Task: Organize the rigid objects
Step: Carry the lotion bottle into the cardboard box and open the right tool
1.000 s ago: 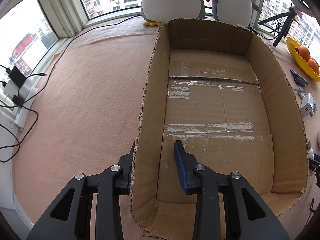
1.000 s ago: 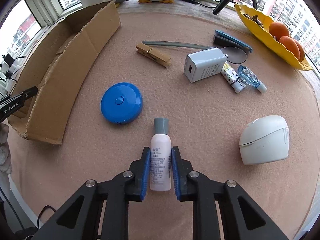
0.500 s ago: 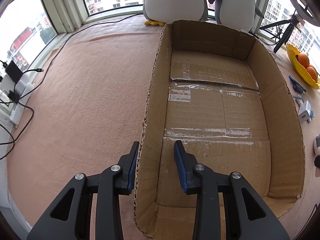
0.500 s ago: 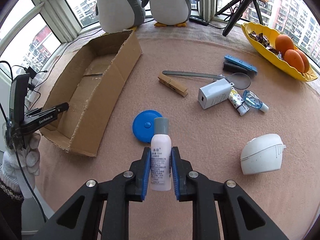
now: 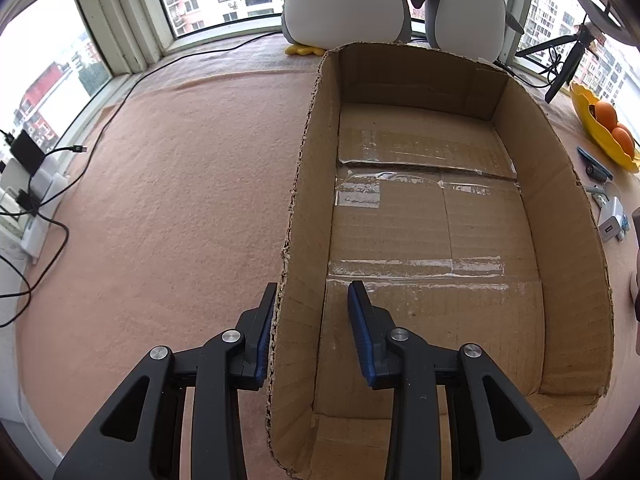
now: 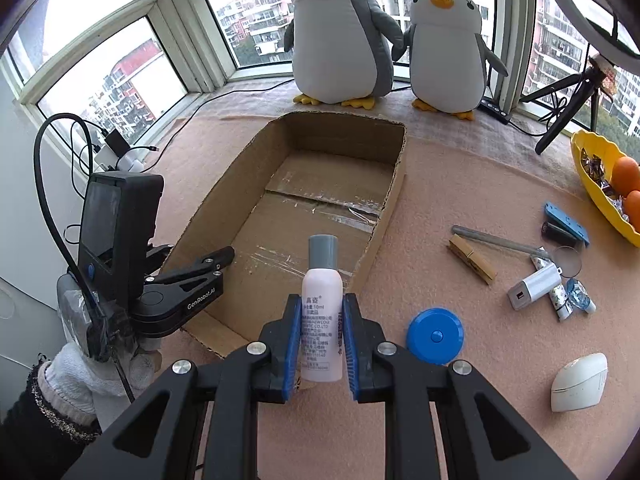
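Holding a small pink bottle (image 6: 322,312) with a grey cap between the blue pads of the right tongs (image 6: 322,344), pads pressed on its sides, long axis running up along the fingers, cap at the far end. Hanging clear of the pink cloth (image 6: 460,432), with the open cardboard box (image 6: 394,184) straight ahead and a little left of the tips, near edge just past the bottle as seen from the right wrist. Empty inside, only taped flaps on the floor, so nothing in the landing spot. Looks like a carry in progress: forward over the low near wall, then down and release.

Bracing the box with the left tongs (image 5: 312,328): one finger outside the left wall, the other inside, closed as far as they go on that cardboard wall near the front corner. Gripped by a white-gloved hand (image 6: 88,372), with the left tool body standing at the box's left front, a thing to steer clear of.

Waiting off to the right on the cloth, well apart from the box: a blue round tape measure (image 6: 436,336) just beside the right tongs, a white charger (image 6: 534,286), a wooden clothespin (image 6: 472,260), small tubes (image 6: 560,300), a white oval case (image 6: 580,382). Sitting beyond the box, two plush penguins (image 6: 340,32); at far right, a yellow fruit dish (image 6: 588,168).
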A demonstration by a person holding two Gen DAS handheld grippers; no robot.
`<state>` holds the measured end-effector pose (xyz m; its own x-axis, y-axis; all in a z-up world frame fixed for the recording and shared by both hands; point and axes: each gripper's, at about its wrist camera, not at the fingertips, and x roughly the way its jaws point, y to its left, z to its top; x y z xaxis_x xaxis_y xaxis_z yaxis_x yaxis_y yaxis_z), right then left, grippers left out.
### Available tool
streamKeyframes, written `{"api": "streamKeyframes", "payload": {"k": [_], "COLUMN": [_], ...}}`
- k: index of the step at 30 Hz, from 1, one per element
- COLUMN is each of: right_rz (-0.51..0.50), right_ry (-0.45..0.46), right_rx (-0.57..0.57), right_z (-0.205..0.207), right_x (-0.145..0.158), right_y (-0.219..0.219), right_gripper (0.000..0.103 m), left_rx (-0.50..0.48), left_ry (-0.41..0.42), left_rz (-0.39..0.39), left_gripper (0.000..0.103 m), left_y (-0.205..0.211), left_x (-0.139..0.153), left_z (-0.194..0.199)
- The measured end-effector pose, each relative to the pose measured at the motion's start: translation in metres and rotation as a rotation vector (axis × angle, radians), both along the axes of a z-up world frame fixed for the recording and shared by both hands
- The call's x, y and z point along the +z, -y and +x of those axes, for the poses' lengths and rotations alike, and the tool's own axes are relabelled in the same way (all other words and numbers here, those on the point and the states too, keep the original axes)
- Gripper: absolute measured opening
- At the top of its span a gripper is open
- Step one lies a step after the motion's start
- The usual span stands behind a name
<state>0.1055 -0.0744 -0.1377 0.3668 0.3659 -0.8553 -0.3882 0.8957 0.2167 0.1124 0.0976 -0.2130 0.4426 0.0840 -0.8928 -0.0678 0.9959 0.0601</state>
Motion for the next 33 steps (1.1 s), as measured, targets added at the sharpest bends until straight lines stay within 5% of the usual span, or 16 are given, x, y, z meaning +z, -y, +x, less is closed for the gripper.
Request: {"api": "streamKeyframes", "payload": {"k": [26,28,30,33], "right_rz": [-0.045,-0.036,-0.027,-0.025], "right_ry": [0.014,0.020,0.032,0.053], "right_rx": [-0.006,-0.006,-0.007,-0.018], "right_z": [0.038,0.038,0.038,0.037], "right_x": [-0.022,-0.020,-0.017,-0.012], "right_y": [-0.044,-0.043,-0.041,-0.038], "right_gripper": [0.018,0.024,0.047,0.051], "left_rx": [-0.023,-0.021,-0.020,-0.021], "left_ry": [0.027,0.029,0.029,0.031], "left_rz": [-0.009,-0.009,-0.007,-0.004], "left_gripper": [0.033,0.033,0.033,0.033], "left_y": [-0.001,-0.001,0.000,0.000], "left_x": [0.000,0.000,0.001,0.001], "left_z": [-0.002,-0.002,-0.002,-0.002]}}
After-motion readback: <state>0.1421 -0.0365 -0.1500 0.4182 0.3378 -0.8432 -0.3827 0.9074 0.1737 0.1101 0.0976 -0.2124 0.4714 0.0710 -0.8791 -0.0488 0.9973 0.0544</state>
